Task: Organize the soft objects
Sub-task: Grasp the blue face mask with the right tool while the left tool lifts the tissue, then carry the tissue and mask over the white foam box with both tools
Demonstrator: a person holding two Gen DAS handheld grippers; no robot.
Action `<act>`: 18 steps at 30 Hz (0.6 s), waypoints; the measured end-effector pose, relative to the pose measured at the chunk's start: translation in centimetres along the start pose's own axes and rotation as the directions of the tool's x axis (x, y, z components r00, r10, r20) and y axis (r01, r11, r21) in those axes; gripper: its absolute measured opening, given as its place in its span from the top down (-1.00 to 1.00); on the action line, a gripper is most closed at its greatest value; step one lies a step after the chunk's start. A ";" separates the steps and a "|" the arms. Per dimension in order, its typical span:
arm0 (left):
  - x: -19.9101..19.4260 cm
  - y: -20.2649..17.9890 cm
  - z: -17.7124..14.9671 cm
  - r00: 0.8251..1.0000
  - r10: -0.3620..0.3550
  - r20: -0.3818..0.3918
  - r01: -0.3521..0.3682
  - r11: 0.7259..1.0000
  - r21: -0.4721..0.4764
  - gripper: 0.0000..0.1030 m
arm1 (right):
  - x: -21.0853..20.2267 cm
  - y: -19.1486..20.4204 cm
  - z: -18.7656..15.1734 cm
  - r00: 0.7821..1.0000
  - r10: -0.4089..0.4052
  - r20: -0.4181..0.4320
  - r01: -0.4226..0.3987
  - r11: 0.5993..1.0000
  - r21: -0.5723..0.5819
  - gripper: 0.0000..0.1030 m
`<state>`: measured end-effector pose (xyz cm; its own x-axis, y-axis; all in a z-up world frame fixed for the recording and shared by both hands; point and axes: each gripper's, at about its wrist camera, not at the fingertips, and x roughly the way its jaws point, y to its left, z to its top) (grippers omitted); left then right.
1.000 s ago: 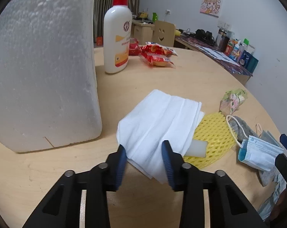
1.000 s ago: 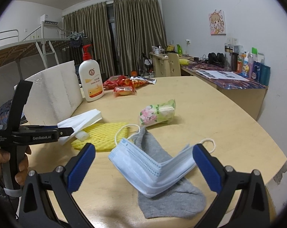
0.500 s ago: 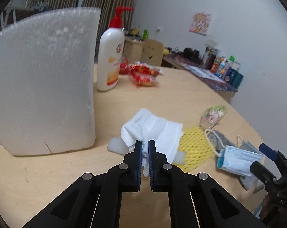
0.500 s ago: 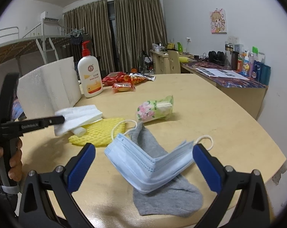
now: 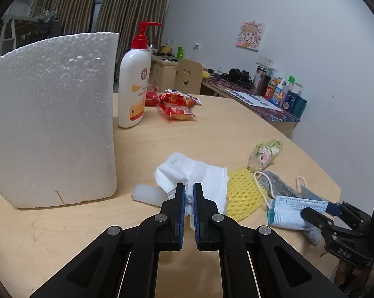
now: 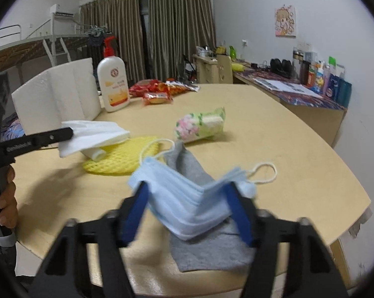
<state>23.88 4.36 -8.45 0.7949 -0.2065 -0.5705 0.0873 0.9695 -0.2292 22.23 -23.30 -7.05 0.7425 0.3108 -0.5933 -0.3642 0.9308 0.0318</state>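
Note:
My left gripper (image 5: 189, 188) is shut on the near edge of a white folded cloth (image 5: 202, 173), holding that edge off the round wooden table (image 5: 224, 136). From the right wrist view, the same cloth (image 6: 95, 134) hangs from the left gripper's tip (image 6: 68, 132) over a yellow foam net (image 6: 122, 159). My right gripper (image 6: 189, 198) is closing, with a blue face mask (image 6: 187, 213) bowed between its blue pads. The mask lies on a grey sock (image 6: 211, 248). I cannot see the pads pressing the mask.
A tall white foam block (image 5: 50, 119) stands at the left, with a pump bottle (image 5: 133, 87) and red snack packs (image 5: 177, 106) behind it. A flowered tissue pack (image 6: 202, 126) lies mid-table and a small pale block (image 5: 147, 195) beside the cloth. The table's edge (image 6: 355, 213) is near on the right.
The left jaws shut on the white cloth and lifted its edge, baring the pale block. The right jaws came from wide open to about half as wide around the mask.

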 end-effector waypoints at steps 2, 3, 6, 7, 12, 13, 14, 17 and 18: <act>-0.1 -0.1 0.0 1.000 -0.001 0.002 0.001 1.000 0.003 0.87 | 0.0 0.2 -0.2 1.000 -0.020 -0.010 0.020 1.000 -0.003 0.20; -0.1 -0.1 -0.1 1.000 -0.001 0.005 0.001 1.000 0.003 0.87 | 0.0 0.2 -0.3 1.000 -0.016 -0.012 0.016 1.000 -0.006 0.25; -0.4 -0.1 -0.1 1.000 -0.003 0.018 0.003 1.000 0.008 0.87 | -0.2 0.3 -0.5 1.000 -0.016 -0.009 0.016 1.000 -0.010 0.49; -0.5 -0.2 -0.1 1.000 -0.006 0.021 0.006 1.000 0.013 0.87 | -0.3 0.2 -0.5 1.000 -0.009 -0.005 0.009 1.000 -0.007 0.57; -2.1 -0.7 0.6 0.997 -0.034 0.068 0.033 0.999 0.028 0.87 | -1.3 0.0 0.2 1.000 0.017 0.023 -0.017 1.000 0.017 0.68; -2.5 -0.8 0.8 0.996 -0.035 0.082 0.033 0.999 0.030 0.87 | -1.5 0.0 0.3 0.999 0.017 0.034 -0.018 1.000 0.017 0.68; -2.9 -0.9 1.1 0.995 -0.032 0.095 0.029 0.999 0.033 0.87 | -1.9 0.1 0.5 0.999 0.012 0.051 -0.013 1.000 0.019 0.68; -4.2 -1.3 1.9 0.991 -0.021 0.131 0.015 0.999 0.049 0.87 | -3.1 0.0 1.3 0.995 0.028 0.098 -0.031 0.999 0.027 0.68; -4.5 -1.4 2.1 0.990 -0.021 0.140 0.013 0.999 0.053 0.87 | -3.4 0.0 1.6 0.994 0.030 0.108 -0.033 0.999 0.026 0.68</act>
<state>21.48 4.24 -3.90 0.8693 -0.2058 -0.4494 0.1296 0.9723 -0.1946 20.60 -24.05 -3.72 0.7874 0.3579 -0.5019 -0.3742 0.9245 0.0722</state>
